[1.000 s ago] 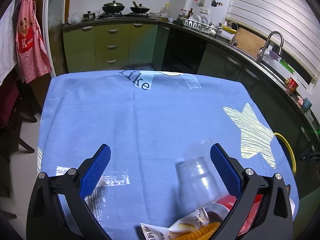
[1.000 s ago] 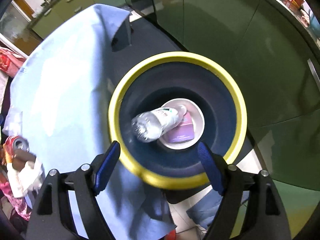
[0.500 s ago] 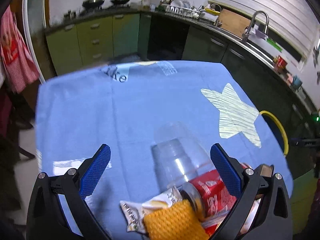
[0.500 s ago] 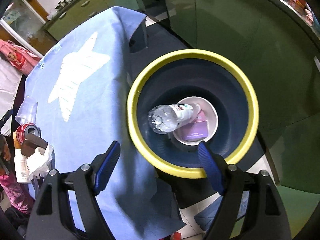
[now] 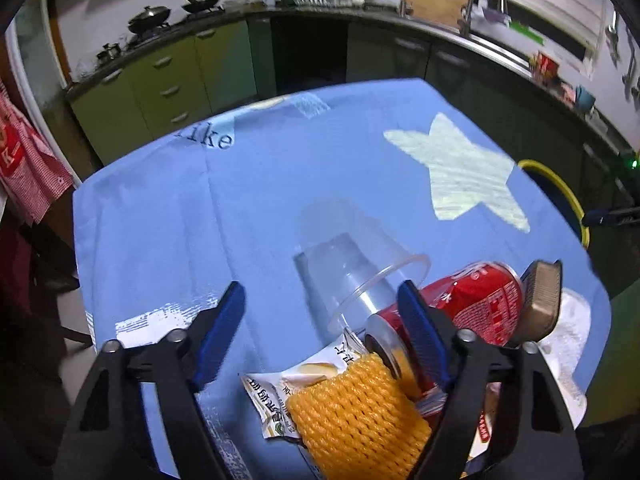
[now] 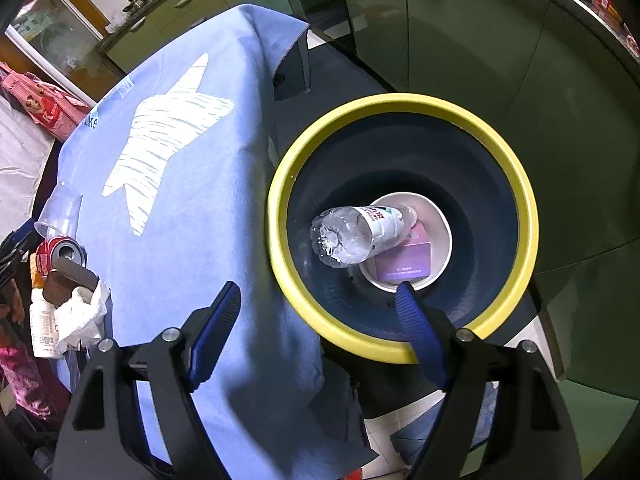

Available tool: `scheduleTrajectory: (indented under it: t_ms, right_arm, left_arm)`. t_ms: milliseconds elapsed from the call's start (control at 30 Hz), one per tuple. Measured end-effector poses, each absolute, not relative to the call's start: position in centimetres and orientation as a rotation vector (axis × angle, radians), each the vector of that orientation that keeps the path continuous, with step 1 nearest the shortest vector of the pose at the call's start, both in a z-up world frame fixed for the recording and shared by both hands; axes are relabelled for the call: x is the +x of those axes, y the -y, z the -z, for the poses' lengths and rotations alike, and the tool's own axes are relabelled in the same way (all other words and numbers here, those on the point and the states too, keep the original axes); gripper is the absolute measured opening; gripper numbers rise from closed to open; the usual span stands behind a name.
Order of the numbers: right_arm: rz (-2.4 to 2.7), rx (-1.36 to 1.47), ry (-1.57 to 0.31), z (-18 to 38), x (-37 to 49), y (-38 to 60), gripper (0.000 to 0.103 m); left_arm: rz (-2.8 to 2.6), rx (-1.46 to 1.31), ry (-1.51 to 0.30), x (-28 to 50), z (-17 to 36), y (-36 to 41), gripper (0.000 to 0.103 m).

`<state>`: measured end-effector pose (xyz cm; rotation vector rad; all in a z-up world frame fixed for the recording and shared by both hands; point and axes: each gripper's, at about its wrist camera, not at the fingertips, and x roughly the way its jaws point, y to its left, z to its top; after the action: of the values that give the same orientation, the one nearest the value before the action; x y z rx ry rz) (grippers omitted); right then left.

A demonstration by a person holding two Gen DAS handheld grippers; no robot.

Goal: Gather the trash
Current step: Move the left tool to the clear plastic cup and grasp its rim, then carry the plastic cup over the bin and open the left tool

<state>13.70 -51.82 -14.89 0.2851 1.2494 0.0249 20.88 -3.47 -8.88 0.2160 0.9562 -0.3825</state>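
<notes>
Left tongs (image 5: 320,320) have just been closing, still spread around the clear cup (image 5: 352,272) lying on the desk (image 5: 160,220) beside the red can (image 5: 472,304), pads not touching it. Right tongs (image 6: 316,320) spread, empty, over the bin (image 6: 400,344) holding a bottle (image 6: 356,232).

Your left gripper (image 5: 320,312) points steeply down, its blue-padded jaws apart; they have just been closing in from a wider spread, and the pads press on nothing. The left finger's pad (image 5: 222,328) and the right finger's pad stand roughly level with each other, and the black finger frames fill the lower part of that wrist's view. Your right gripper (image 6: 316,316) points even more steeply down, its jaws parted and nothing between the pads, the black frames likewise spread across the bottom of its view. No hand or sleeve shows in either view.
</notes>
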Motion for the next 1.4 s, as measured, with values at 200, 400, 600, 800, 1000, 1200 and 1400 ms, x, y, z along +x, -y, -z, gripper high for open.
scheduleTrajectory:
  t_ms: [200,400,600,800,1000,1200,1400]
  right_arm:
    - [-0.022,0.291,-1.249,14.9,13.9,51.9,0.075]
    - [-0.039,0.282,-1.254,15.1,14.1,51.2,0.076]
    - [-0.041,0.285,-1.252,15.2,14.1,51.1,0.076]
    - [-0.037,0.287,-1.247,14.9,14.0,51.1,0.076]
    - [-0.043,0.285,-1.237,14.5,13.9,50.9,0.076]
    - [-0.027,0.291,-1.203,13.1,12.7,51.6,0.076]
    - [0.013,0.310,-1.157,11.6,10.3,53.5,0.077]
  left_arm:
    - [0.386,0.286,-0.992,22.5,9.6,4.2,0.067]
    - [0.390,0.301,-1.033,24.3,10.5,4.7,0.044]
    - [0.384,0.293,-1.017,25.6,10.7,4.8,0.006]
    - [0.370,0.270,-0.923,25.4,9.0,4.4,0.006]
    - [0.341,0.256,-0.872,25.2,6.9,3.8,0.006]
    - [0.409,0.259,-0.849,24.2,4.1,5.5,0.006]
    - [0.594,0.301,-0.829,23.2,1.2,12.3,0.006]
